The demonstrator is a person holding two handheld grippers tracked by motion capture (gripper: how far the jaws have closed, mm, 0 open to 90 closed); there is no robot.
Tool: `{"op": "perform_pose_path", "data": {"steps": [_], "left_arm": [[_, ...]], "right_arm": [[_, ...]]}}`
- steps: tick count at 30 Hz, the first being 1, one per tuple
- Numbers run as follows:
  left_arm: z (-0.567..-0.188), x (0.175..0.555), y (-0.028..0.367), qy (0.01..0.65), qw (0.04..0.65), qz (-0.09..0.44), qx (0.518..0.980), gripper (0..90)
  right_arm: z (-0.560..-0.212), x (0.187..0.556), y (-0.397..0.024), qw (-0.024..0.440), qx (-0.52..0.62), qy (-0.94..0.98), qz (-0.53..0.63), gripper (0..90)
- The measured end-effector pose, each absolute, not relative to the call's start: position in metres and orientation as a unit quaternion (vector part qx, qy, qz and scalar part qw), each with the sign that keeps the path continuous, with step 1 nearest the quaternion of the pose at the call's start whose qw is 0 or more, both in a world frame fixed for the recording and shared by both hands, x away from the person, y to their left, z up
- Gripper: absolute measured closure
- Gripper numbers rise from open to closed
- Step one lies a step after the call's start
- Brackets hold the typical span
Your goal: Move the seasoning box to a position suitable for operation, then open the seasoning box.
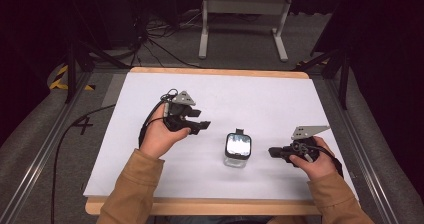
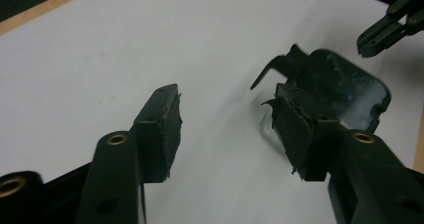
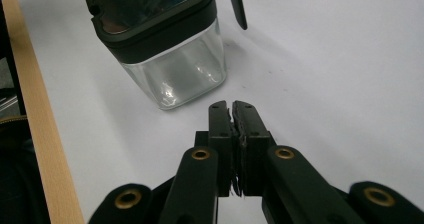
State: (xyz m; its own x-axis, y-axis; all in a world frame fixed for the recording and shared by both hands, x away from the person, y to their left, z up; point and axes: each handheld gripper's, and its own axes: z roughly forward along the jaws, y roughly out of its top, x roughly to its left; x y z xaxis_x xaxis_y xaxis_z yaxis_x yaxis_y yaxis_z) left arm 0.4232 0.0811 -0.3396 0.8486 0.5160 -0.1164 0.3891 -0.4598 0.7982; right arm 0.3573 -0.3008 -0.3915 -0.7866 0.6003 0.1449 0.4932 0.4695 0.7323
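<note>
From above, a clear glass jar (image 1: 237, 150) with a black lid stands near the table's (image 1: 280, 104) front edge, between the left gripper (image 1: 204, 126) and right gripper (image 1: 271, 152), touching neither. Left gripper view: jaws parted, empty, the jar (image 2: 345, 91) beyond. Right gripper view: jaws clenched together on nothing, jar (image 3: 172, 59) just ahead.

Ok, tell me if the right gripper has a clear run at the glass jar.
Probably yes: bare white table lies between the right gripper and the glass jar. But its jaws are shut, so they must open first.
</note>
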Motion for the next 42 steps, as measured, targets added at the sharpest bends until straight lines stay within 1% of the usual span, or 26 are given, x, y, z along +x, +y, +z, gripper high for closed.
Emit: {"op": "perform_pose_path", "data": {"steps": [1, 3, 5, 6, 7, 8, 9, 10, 12, 13, 14, 16, 19, 21, 22, 26, 27, 28, 34, 42], "left_arm": [[-0.339, 0.424, 0.077, 0.263, 0.449, 0.067, 0.851, 47.1], [-0.339, 0.426, 0.069, 0.252, 0.443, 0.057, 0.858, 53.1], [-0.339, 0.428, 0.059, 0.253, 0.44, 0.055, 0.86, 55.8], [-0.339, 0.429, 0.055, 0.247, 0.434, 0.062, 0.864, 56.6], [-0.339, 0.43, 0.048, 0.24, 0.44, 0.063, 0.863, 54.5], [-0.339, 0.43, 0.048, 0.24, 0.44, 0.063, 0.863, 54.4], [-0.339, 0.432, 0.038, 0.213, 0.451, 0.048, 0.865, 55.2], [-0.339, 0.433, 0.032, 0.205, 0.45, 0.037, 0.869, 57.1], [-0.34, 0.433, 0.028, 0.198, 0.445, 0.027, 0.873, 58.0], [-0.341, 0.434, 0.023, 0.193, 0.443, 0.025, 0.875, 60.9], [-0.342, 0.434, 0.019, 0.192, 0.442, 0.021, 0.876, 66.0], [-0.344, 0.436, 0.013, 0.197, 0.439, 0.016, 0.876, 68.5], [-0.351, 0.441, 0.007, 0.203, 0.45, -0.017, 0.869, 70.3], [-0.352, 0.442, 0.005, 0.203, 0.447, -0.011, 0.871, 70.5], [-0.354, 0.444, 0.003, 0.205, 0.444, -0.008, 0.872, 73.9], [-0.362, 0.449, -0.002, 0.213, 0.451, -0.004, 0.867, 80.7], [-0.364, 0.451, -0.004, 0.213, 0.453, -0.015, 0.866, 82.3], [-0.364, 0.451, -0.004, 0.213, 0.453, -0.015, 0.866, 84.3], [-0.367, 0.451, -0.01, 0.204, 0.442, -0.02, 0.874, 85.8], [-0.368, 0.45, -0.011, 0.208, 0.442, -0.024, 0.872, 87.9]], "right_arm": [[-0.392, 0.357, -0.303, 0.07, 0.323, 0.853, 0.403, 88.0], [-0.392, 0.355, -0.306, 0.072, 0.328, 0.851, 0.404, 88.0], [-0.392, 0.354, -0.308, 0.075, 0.33, 0.85, 0.405, 88.0], [-0.392, 0.353, -0.309, 0.074, 0.333, 0.847, 0.407, 88.0], [-0.392, 0.352, -0.31, 0.076, 0.333, 0.847, 0.407, 87.9], [-0.392, 0.352, -0.31, 0.076, 0.333, 0.847, 0.407, 87.9], [-0.392, 0.351, -0.311, 0.077, 0.336, 0.845, 0.408, 87.8], [-0.393, 0.35, -0.312, 0.08, 0.337, 0.845, 0.408, 87.8], [-0.393, 0.349, -0.312, 0.077, 0.34, 0.843, 0.408, 87.7], [-0.394, 0.349, -0.313, 0.081, 0.339, 0.844, 0.408, 87.7], [-0.394, 0.346, -0.314, 0.079, 0.342, 0.843, 0.407, 87.5], [-0.395, 0.344, -0.314, 0.079, 0.343, 0.842, 0.408, 87.5], [-0.396, 0.341, -0.316, 0.081, 0.345, 0.842, 0.408, 87.5], [-0.396, 0.341, -0.316, 0.082, 0.346, 0.841, 0.407, 87.4], [-0.397, 0.339, -0.317, 0.082, 0.348, 0.84, 0.408, 87.4], [-0.397, 0.337, -0.318, 0.083, 0.35, 0.839, 0.408, 87.4], [-0.398, 0.337, -0.318, 0.085, 0.349, 0.839, 0.408, 87.4], [-0.398, 0.337, -0.318, 0.085, 0.349, 0.839, 0.408, 87.4], [-0.4, 0.335, -0.318, 0.082, 0.349, 0.841, 0.406, 86.3], [-0.399, 0.335, -0.316, 0.08, 0.348, 0.84, 0.408, 86.7]]}}
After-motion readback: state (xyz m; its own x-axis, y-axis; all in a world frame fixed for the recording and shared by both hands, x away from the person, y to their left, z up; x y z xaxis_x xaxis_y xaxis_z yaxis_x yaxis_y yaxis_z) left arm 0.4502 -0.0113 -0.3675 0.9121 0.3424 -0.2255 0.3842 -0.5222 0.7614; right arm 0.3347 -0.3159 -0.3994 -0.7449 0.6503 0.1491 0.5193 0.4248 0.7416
